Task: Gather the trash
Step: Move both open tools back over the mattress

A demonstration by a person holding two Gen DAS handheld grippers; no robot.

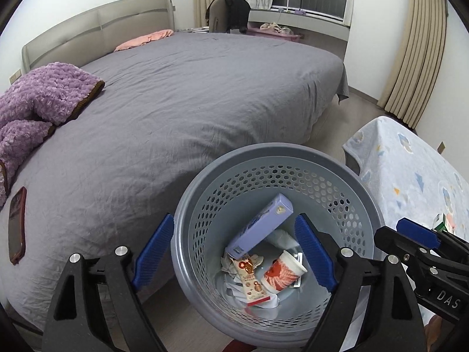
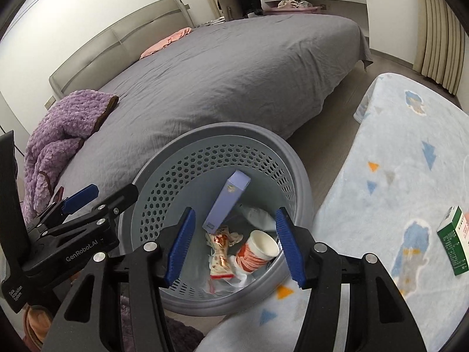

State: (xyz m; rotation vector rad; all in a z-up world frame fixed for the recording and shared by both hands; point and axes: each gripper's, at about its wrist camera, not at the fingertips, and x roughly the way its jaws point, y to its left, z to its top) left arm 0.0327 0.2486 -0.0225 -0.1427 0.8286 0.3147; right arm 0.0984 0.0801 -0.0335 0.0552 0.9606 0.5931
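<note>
A grey perforated bin (image 1: 187,205) stands on the floor beside the bed. Inside lie a purple box (image 1: 259,224), a red-and-white paper cup (image 1: 281,274), a snack wrapper (image 1: 249,275) and crumpled white paper (image 1: 281,237). My left gripper (image 1: 234,252) hovers over the bin, open, with nothing between its blue pads. My right gripper (image 2: 234,246) also hangs over the bin (image 2: 146,193), open and empty, above the cup (image 2: 258,252) and the purple box (image 2: 225,202). A green-and-white carton (image 2: 454,240) lies on the light blue blanket to the right.
A large bed with a grey sheet (image 1: 190,102) fills the left and the back. On it lie a purple fleece blanket (image 1: 38,102), a phone in a red case (image 1: 17,226) and a pink cloth (image 1: 146,39). The light blue patterned blanket (image 2: 395,161) covers a surface at the right.
</note>
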